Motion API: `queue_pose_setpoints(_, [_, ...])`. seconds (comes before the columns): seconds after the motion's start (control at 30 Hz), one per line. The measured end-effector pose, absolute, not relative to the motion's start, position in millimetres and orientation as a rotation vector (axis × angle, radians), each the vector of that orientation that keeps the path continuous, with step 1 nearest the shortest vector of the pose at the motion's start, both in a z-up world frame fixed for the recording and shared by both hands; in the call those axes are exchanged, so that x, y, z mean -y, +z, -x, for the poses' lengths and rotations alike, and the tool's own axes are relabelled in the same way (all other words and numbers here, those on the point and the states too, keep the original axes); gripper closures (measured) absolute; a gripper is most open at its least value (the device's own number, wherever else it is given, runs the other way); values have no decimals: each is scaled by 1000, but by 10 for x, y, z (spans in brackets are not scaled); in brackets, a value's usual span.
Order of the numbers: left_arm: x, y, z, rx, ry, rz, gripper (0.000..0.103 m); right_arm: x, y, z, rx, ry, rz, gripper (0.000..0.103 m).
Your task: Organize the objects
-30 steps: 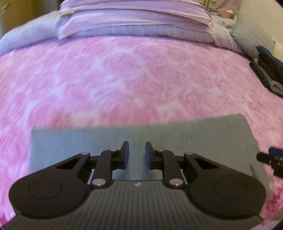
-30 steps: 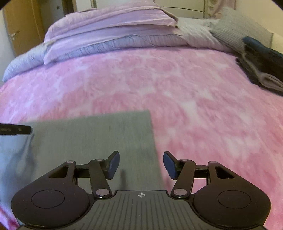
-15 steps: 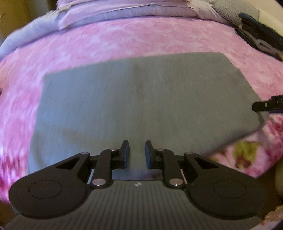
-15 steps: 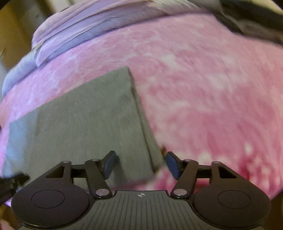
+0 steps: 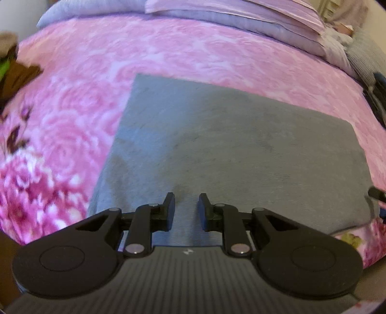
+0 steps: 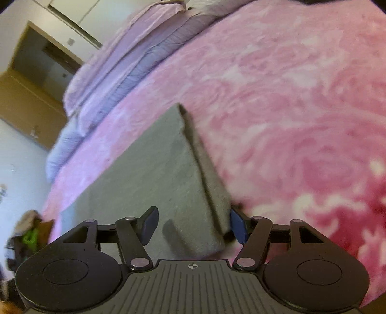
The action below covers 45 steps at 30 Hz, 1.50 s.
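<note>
A grey folded cloth (image 5: 231,145) lies flat on the pink floral bedspread (image 5: 193,48). My left gripper (image 5: 186,209) hovers over the cloth's near edge, jaws a little apart, holding nothing. In the right wrist view the cloth (image 6: 149,174) fills the middle, and its right edge runs between the fingers of my right gripper (image 6: 193,224). That gripper is open, with one finger over the cloth and the other at the cloth's right border. A tip of the right gripper (image 5: 376,193) shows at the left wrist view's right edge.
Folded lilac quilts (image 5: 229,17) are stacked at the head of the bed, and they also show in the right wrist view (image 6: 130,55). Dark clothing (image 5: 378,96) lies at the bed's right side. A brown and green pile (image 6: 29,234) sits beside the bed. A wooden wardrobe (image 6: 24,103) stands behind.
Both grippers pulled back toward the bed's near edge and swung, so the cloth now sits farther out. The right gripper tilted and now straddles the cloth's right edge.
</note>
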State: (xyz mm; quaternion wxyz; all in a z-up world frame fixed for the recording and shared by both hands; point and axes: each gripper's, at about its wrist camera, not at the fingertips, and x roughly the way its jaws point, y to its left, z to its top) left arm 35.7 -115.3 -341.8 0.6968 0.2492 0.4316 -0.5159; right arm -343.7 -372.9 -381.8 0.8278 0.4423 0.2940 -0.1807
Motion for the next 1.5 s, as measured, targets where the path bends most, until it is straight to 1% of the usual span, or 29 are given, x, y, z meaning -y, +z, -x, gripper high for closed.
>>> queue_pose_setpoints(0.07, [1100, -3435, -452, -992, -1157, -514, 86, 3731, -3881, 3542, -598, -381, -1005, 59])
queue_pose_setpoints(0.17, [1068, -3442, -531, -1011, -1176, -487, 87, 3787, -3976, 3618, -533, -403, -1137, 61])
queue_pose_setpoints(0.23, [1056, -3456, -574, -1029, -1188, -469, 87, 3791, -3977, 3562, -530, -434, -1159, 78])
queue_pose_setpoints(0.27, [1062, -3467, -594, -1037, -1194, -465, 87, 3794, -3976, 3529, -536, -442, -1180, 91])
queue_pose_setpoints(0.33, [1079, -3476, -630, -1051, -1209, -465, 87, 3760, -3907, 3442, -562, -500, -1172, 92])
queue_pose_setpoints(0.4, [1110, -3469, -672, -1065, -1219, -479, 90, 3674, -3766, 3319, -633, -565, -1081, 93])
queue_pose_setpoints(0.47, [1129, -3452, -723, -1089, -1231, -489, 91, 3557, -3550, 3071, -742, -661, -964, 93])
queue_pose_setpoints(0.53, [1126, -3424, -812, -1096, -1233, -488, 91, 3342, -3265, 2736, -831, -736, -759, 93])
queue_pose_setpoints(0.6, [1093, -3402, -945, -1102, -1229, -479, 91, 2990, -2968, 2450, -827, -723, -521, 93])
queue_pose_setpoints(0.7, [1001, -3345, -1219, -1146, -1217, -414, 91, 2179, -2533, 1964, -752, -583, -142, 94])
queue_pose_setpoints(0.77, [895, -3300, -1425, -1168, -1202, -373, 91, 1625, -2425, 1714, -715, -449, 24, 94])
queue_pose_setpoints(0.9, [656, -3277, -1782, -1206, -1149, -328, 90, 641, -2616, 1396, -716, -188, 258, 94])
queue_pose_setpoints(1.0, [447, -3302, -2015, -1247, -1111, -279, 90, 31, -3033, 1255, -767, -18, 384, 94])
queue_pose_setpoints(1.1, [270, -3352, -2186, -1288, -1069, -237, 90, -260, -3490, 1180, -857, 88, 445, 93])
queue_pose_setpoints(1.17, [202, -3379, -2261, -1315, -1059, -225, 90, -358, -3672, 1135, -921, 108, 504, 91])
queue_pose_setpoints(1.2, [182, -3391, -2297, -1326, -1063, -217, 90, -392, -3682, 1127, -920, 113, 538, 86])
queue_pose_setpoints(1.23, [167, -3397, -2326, -1338, -1068, -210, 90, -412, -3667, 1087, -942, 116, 549, 84])
queue_pose_setpoints(1.27, [158, -3396, -2340, -1342, -1074, -207, 90, -383, -3642, 1056, -961, 123, 536, 78])
queue_pose_setpoints(1.3, [159, -3394, -2349, -1345, -1081, -204, 90, -346, -3585, 1026, -977, 139, 503, 67])
queue_pose_setpoints(1.33, [170, -3385, -2353, -1352, -1088, -202, 90, -319, -3504, 1021, -978, 151, 464, 59])
queue_pose_setpoints(1.37, [187, -3366, -2352, -1360, -1097, -194, 90, -275, -3386, 1038, -965, 155, 420, 43])
queue_pose_setpoints(1.4, [201, -3354, -2355, -1370, -1109, -178, 90, -244, -3262, 1081, -944, 148, 382, 35])
queue_pose_setpoints(1.5, [294, -3298, -2318, -1419, -1174, -118, 90, -62, -2970, 1280, -907, 113, 242, 35])
